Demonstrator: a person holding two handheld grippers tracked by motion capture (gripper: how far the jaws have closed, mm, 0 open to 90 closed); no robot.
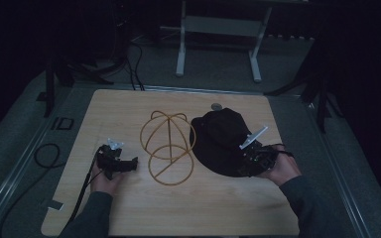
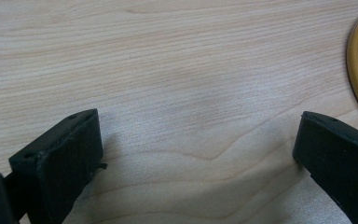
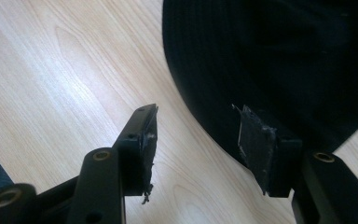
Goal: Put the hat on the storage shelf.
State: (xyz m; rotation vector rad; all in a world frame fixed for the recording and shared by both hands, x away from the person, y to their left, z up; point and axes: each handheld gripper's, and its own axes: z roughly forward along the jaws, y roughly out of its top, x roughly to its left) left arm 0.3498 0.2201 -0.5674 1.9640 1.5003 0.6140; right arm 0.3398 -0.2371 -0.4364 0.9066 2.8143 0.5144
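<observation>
Hat (image 1: 221,141), black and soft, lies on the right half of the table (image 1: 129,208), its near brim at my right gripper (image 3: 196,140). That gripper's jaws stand apart with the brim's edge between them, one jaw over bare wood, the other over cloth; neither pad seems to press yet. I judge the fabric light and floppy, so I'd pinch the stiffer brim rim. At nine o'clock from the hat stands the yellow wire hat stand (image 1: 168,144). Farther at nine o'clock, my left gripper (image 2: 196,154) rests wide open, holding nothing.
</observation>
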